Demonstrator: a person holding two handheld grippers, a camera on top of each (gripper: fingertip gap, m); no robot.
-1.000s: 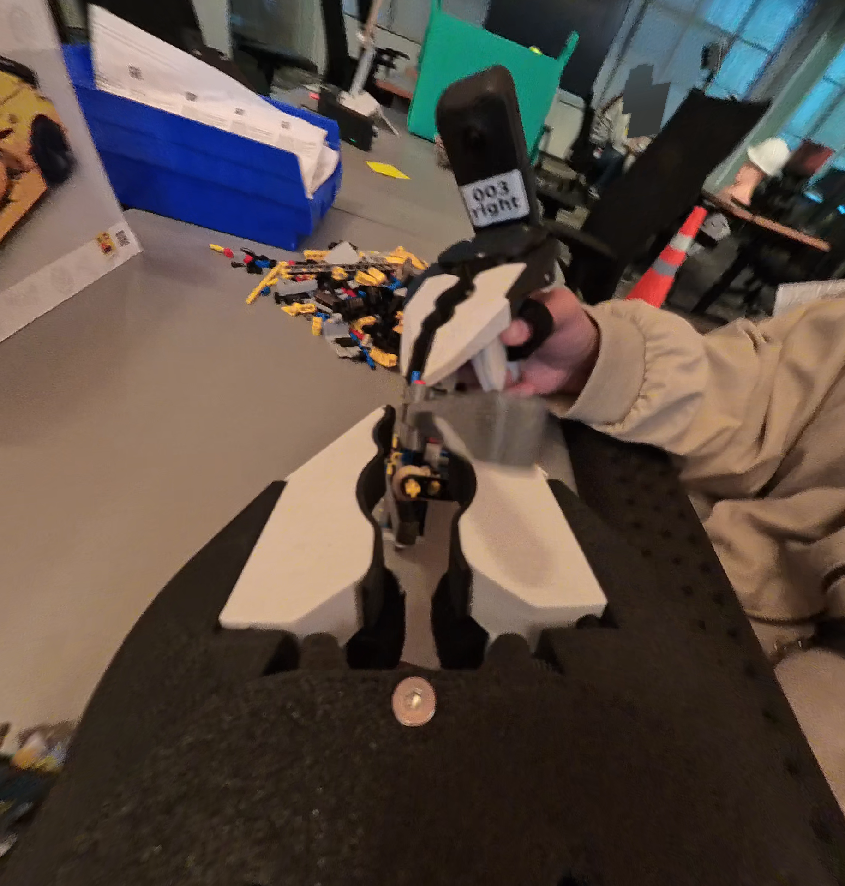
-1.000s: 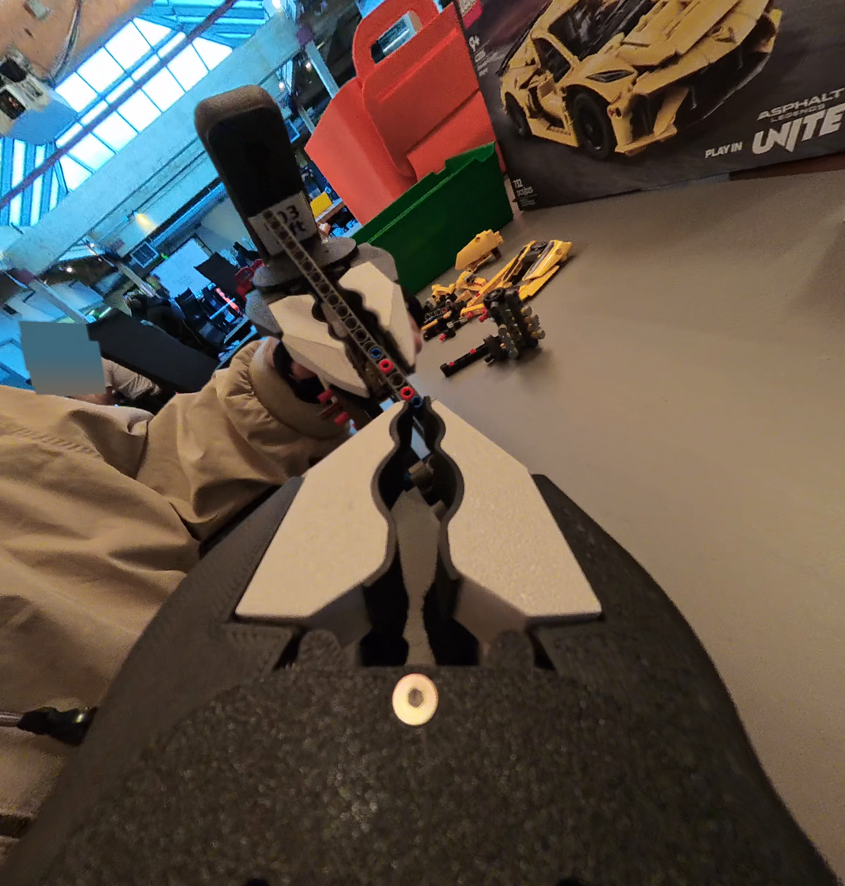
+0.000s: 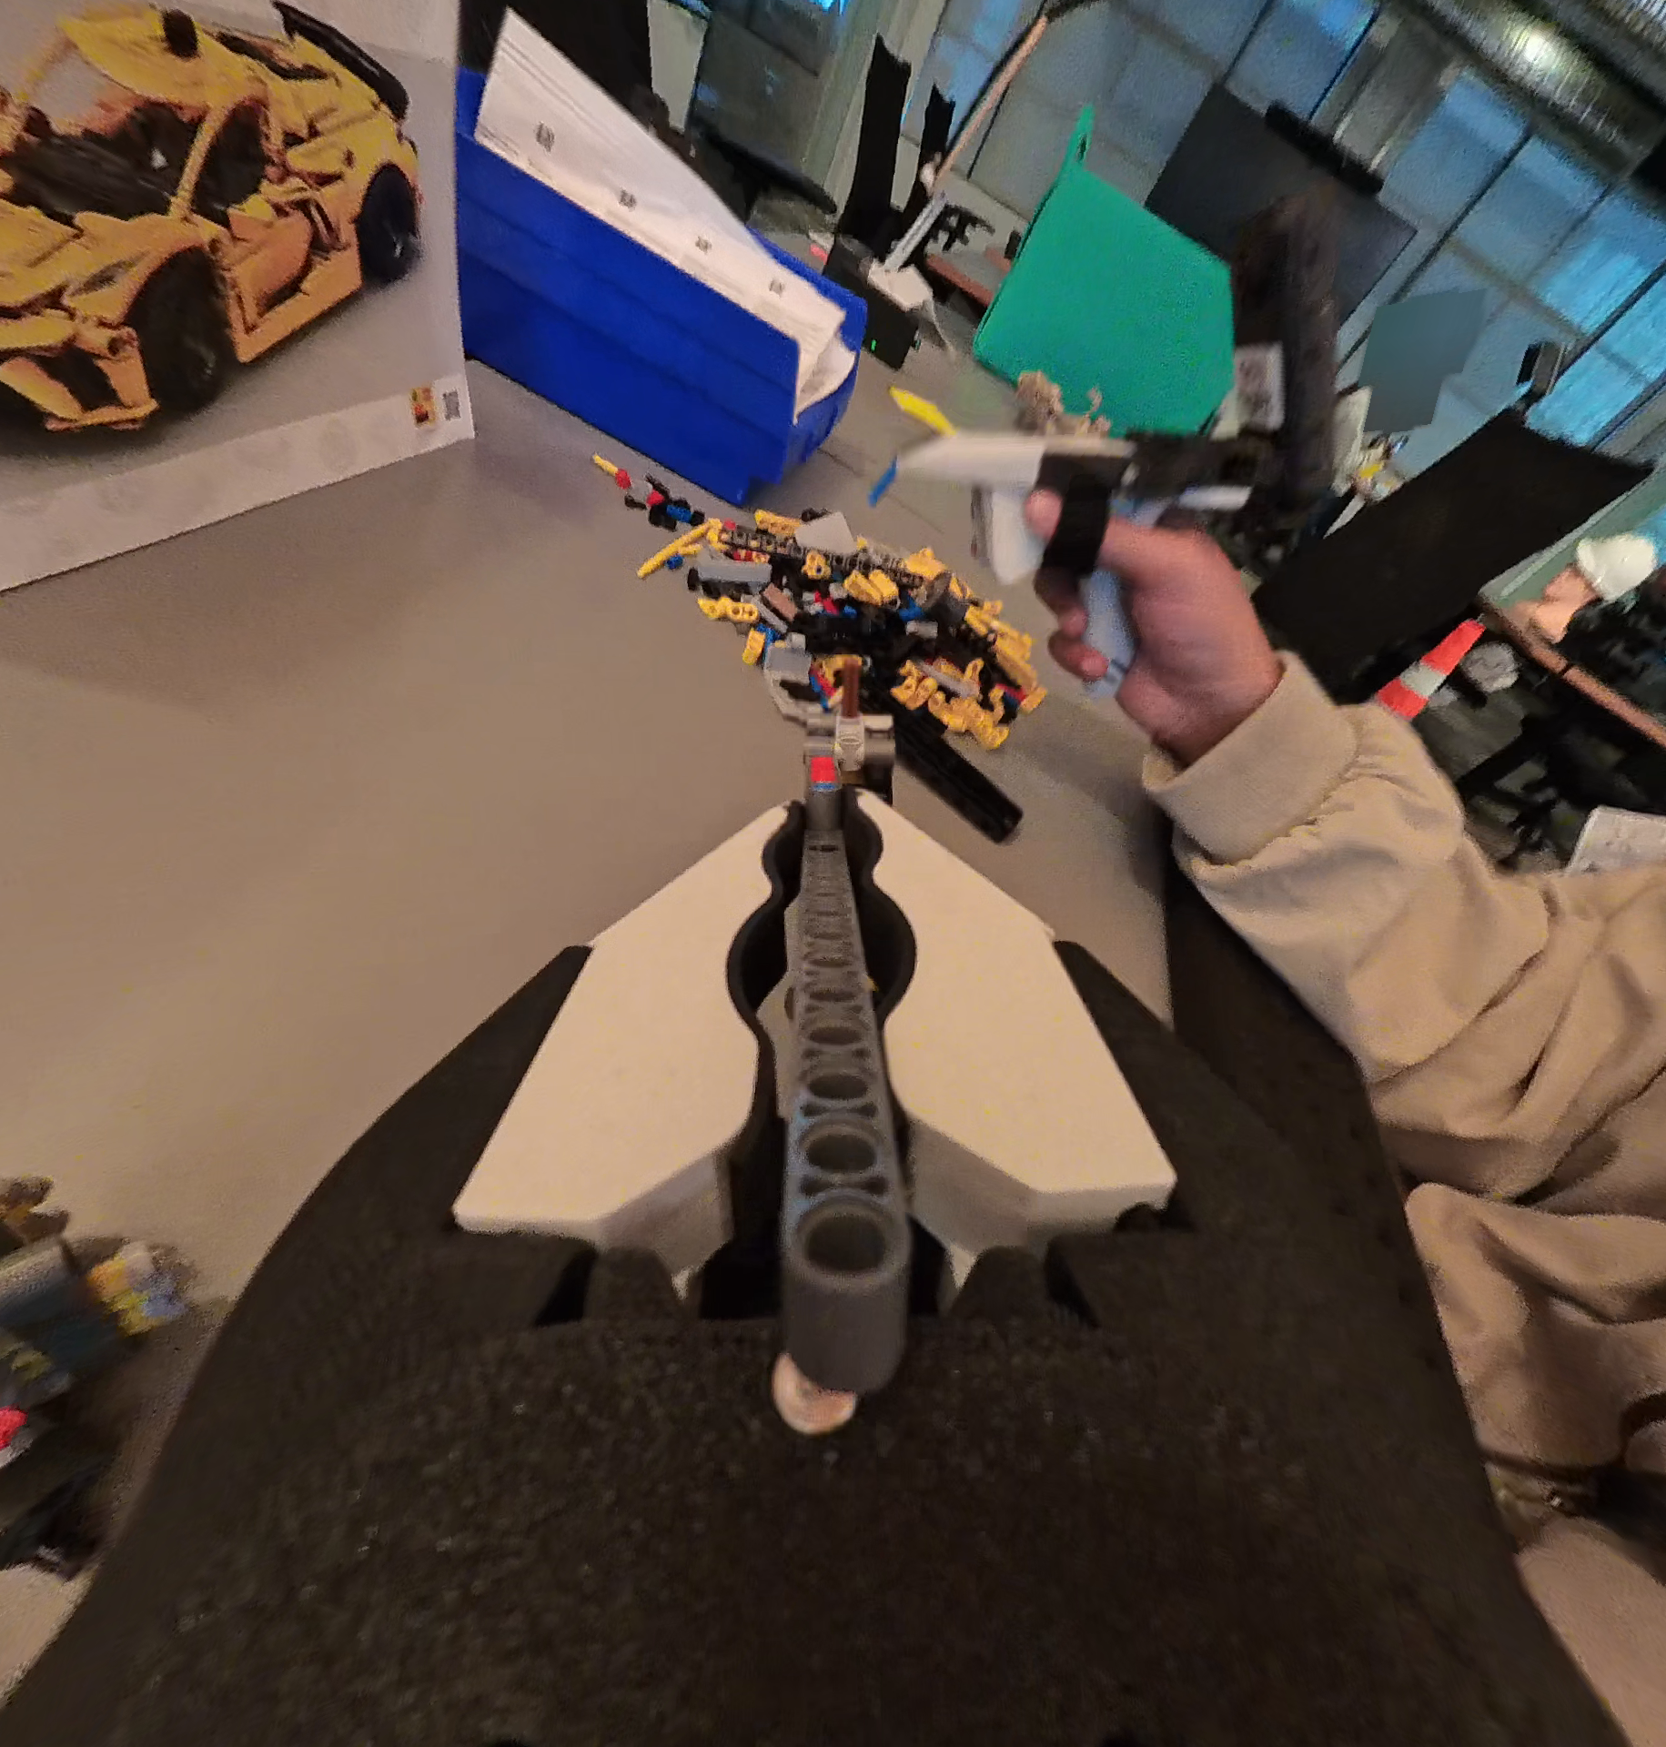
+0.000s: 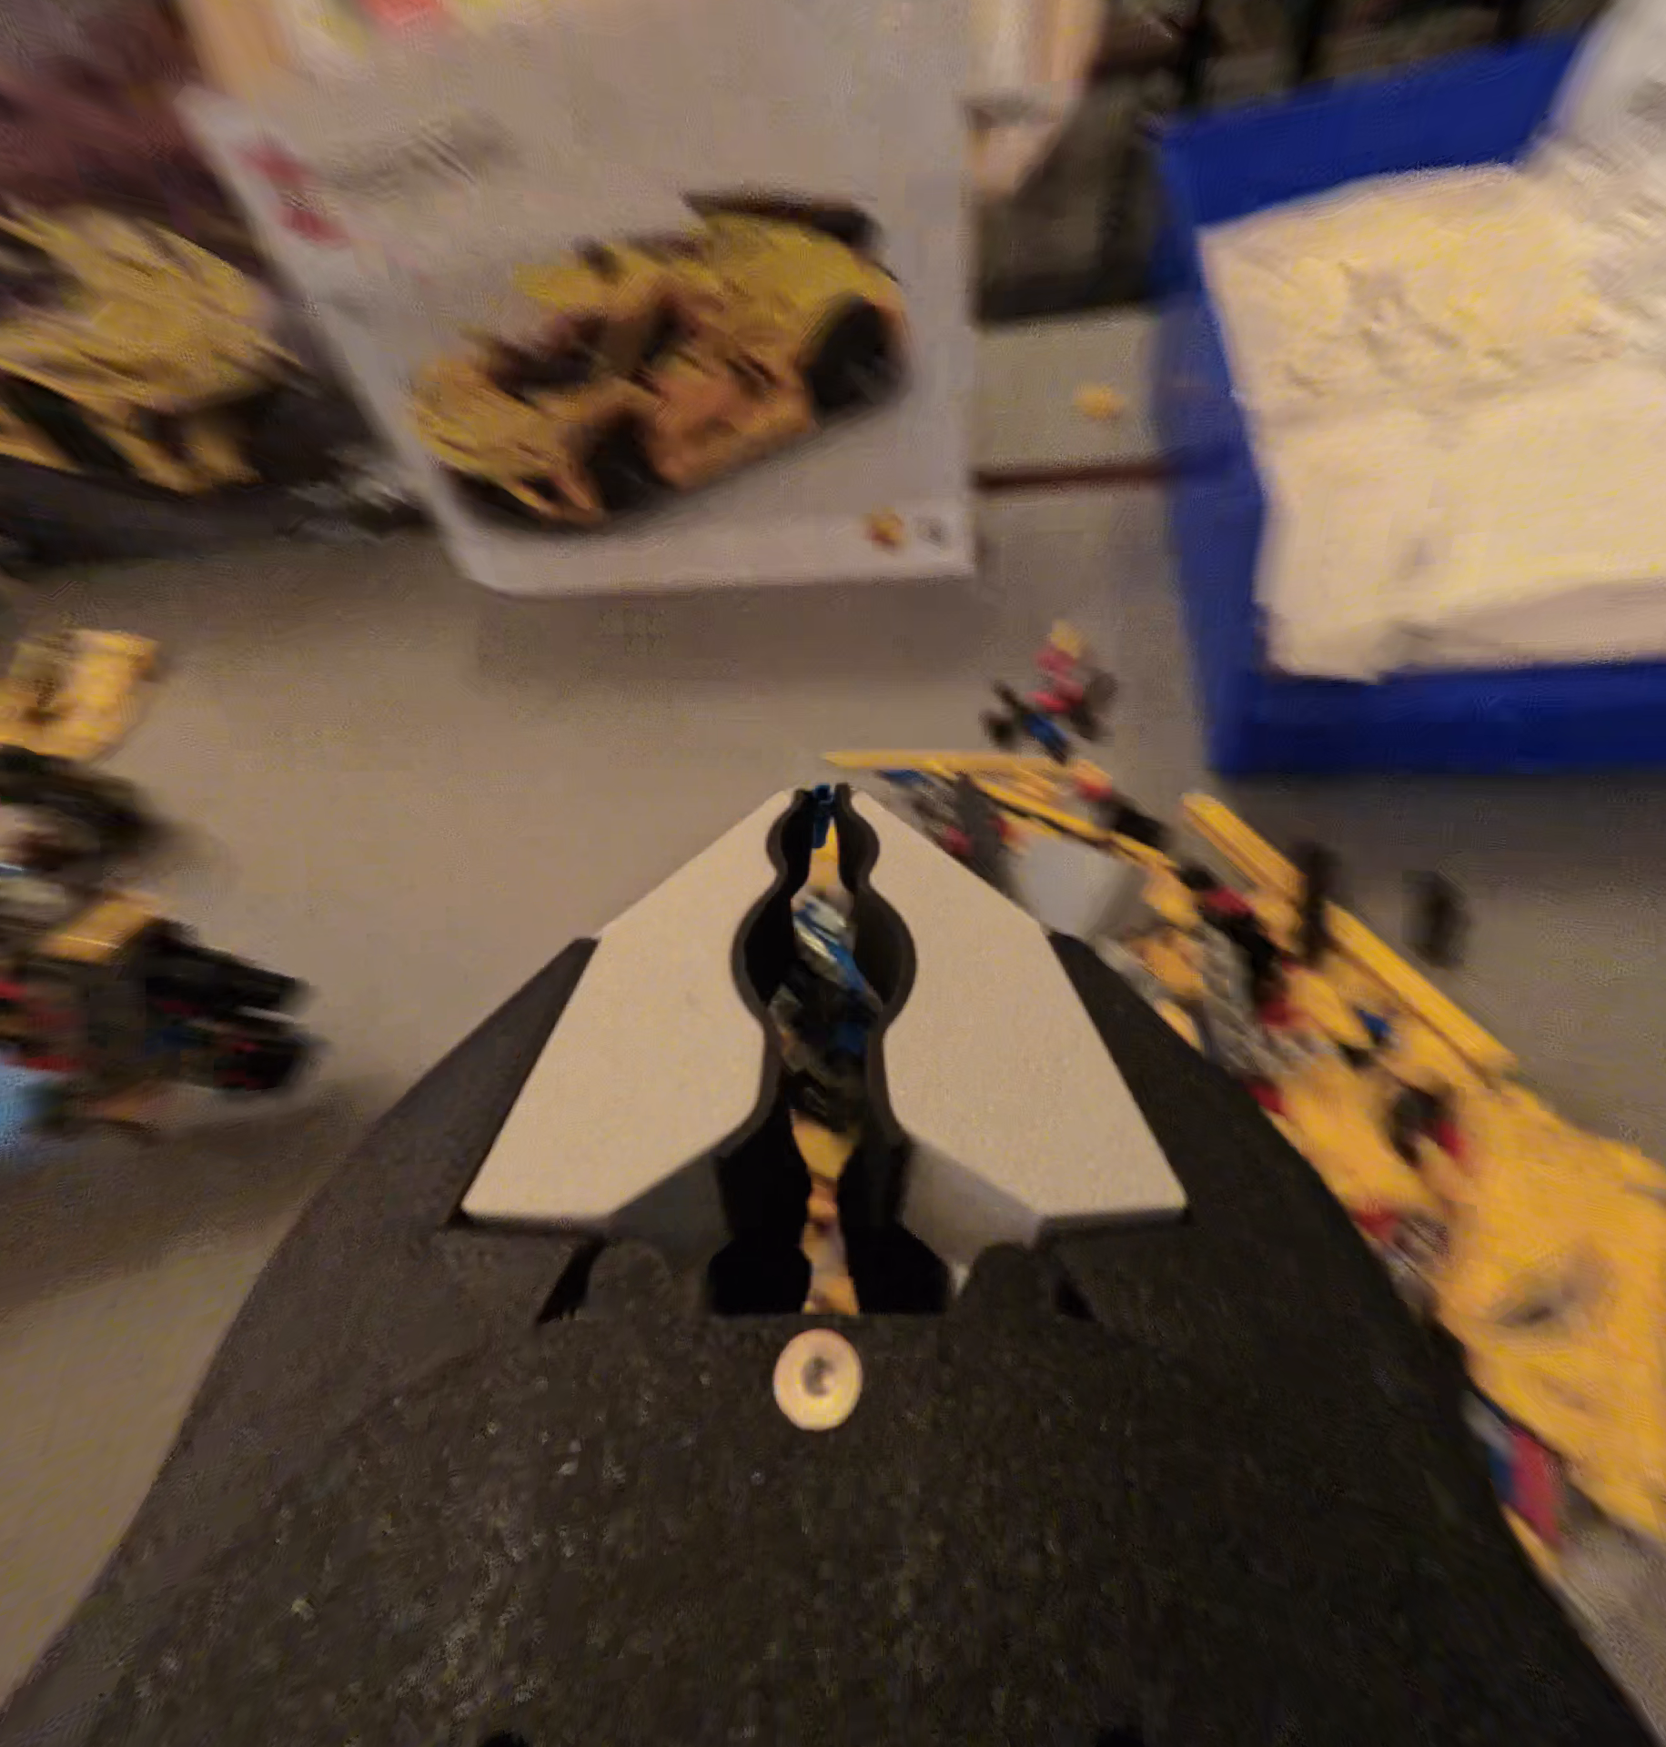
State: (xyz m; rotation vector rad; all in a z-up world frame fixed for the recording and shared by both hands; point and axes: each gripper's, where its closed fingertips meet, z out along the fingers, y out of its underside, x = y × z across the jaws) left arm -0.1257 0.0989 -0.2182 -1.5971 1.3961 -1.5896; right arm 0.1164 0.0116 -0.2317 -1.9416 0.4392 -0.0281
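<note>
The grey table (image 3: pixel 290 804) carries one box printed with a yellow car (image 3: pixel 195 236) at the far left and one blue bin (image 3: pixel 621 321) of white papers just right of it. One pile of loose pieces (image 3: pixel 867 614), yellow, black, red and blue, lies in front of the bin; they are too many and too tangled to count.

The left gripper (image 3: pixel 833 813) is clamped on one long grey beam (image 3: pixel 838 1087) that runs back along its fingers. A small assembly (image 3: pixel 843 747) sits at the beam's far end, above the pile's near edge. Most of the beam overhangs, so I judge it needs a firm, level hold.

The right gripper (image 4: pixel 824 799), held by one hand (image 3: pixel 1169 643), hangs blurred over the pile. Its tips are almost closed, pinching one tiny blue piece (image 4: pixel 817 818).
</note>
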